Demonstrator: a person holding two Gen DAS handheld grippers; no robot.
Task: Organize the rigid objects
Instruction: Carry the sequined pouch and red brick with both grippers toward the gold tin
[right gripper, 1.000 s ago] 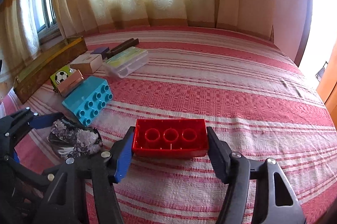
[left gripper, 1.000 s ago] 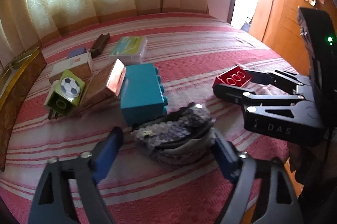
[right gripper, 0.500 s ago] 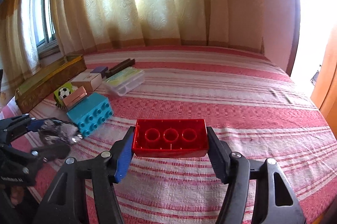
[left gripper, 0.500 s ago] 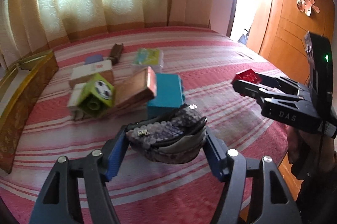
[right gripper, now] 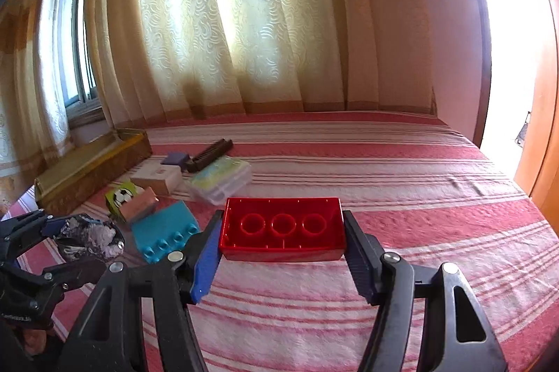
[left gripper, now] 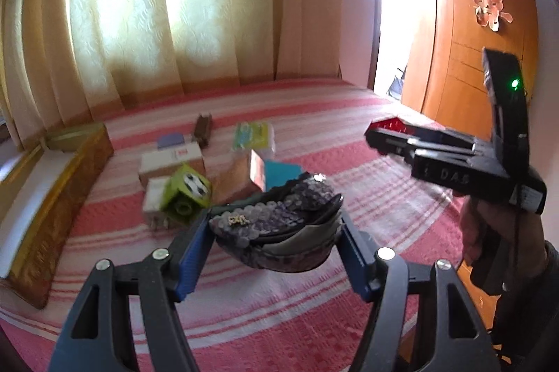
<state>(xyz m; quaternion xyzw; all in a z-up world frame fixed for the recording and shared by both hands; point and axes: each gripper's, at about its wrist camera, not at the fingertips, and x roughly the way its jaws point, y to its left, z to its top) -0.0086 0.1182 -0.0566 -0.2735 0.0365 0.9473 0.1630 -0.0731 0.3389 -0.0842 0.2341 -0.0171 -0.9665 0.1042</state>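
Observation:
My left gripper (left gripper: 276, 241) is shut on a grey sequined pouch (left gripper: 279, 225) and holds it above the red striped bed (left gripper: 314, 319). My right gripper (right gripper: 281, 246) is shut on a red toy brick (right gripper: 282, 230), held hollow side up above the bed. In the left wrist view the right gripper (left gripper: 375, 134) is at the right with the red brick (left gripper: 389, 124) at its tips. In the right wrist view the left gripper (right gripper: 66, 246) with the pouch (right gripper: 89, 237) is at the lower left.
On the bed lie a teal brick (right gripper: 164, 230), a green football block (left gripper: 187, 190), a copper box (left gripper: 241, 178), a white carton (left gripper: 171, 162), a clear plastic case (right gripper: 220, 180), a dark comb-like bar (right gripper: 209, 155) and a purple piece (right gripper: 176, 159). A gold box (right gripper: 91, 166) runs along the left edge. A wooden door (left gripper: 464, 50) stands right.
My left gripper closed on the pouch and lifted it off the bed. My right gripper rose with the red brick. Both views tilted upward.

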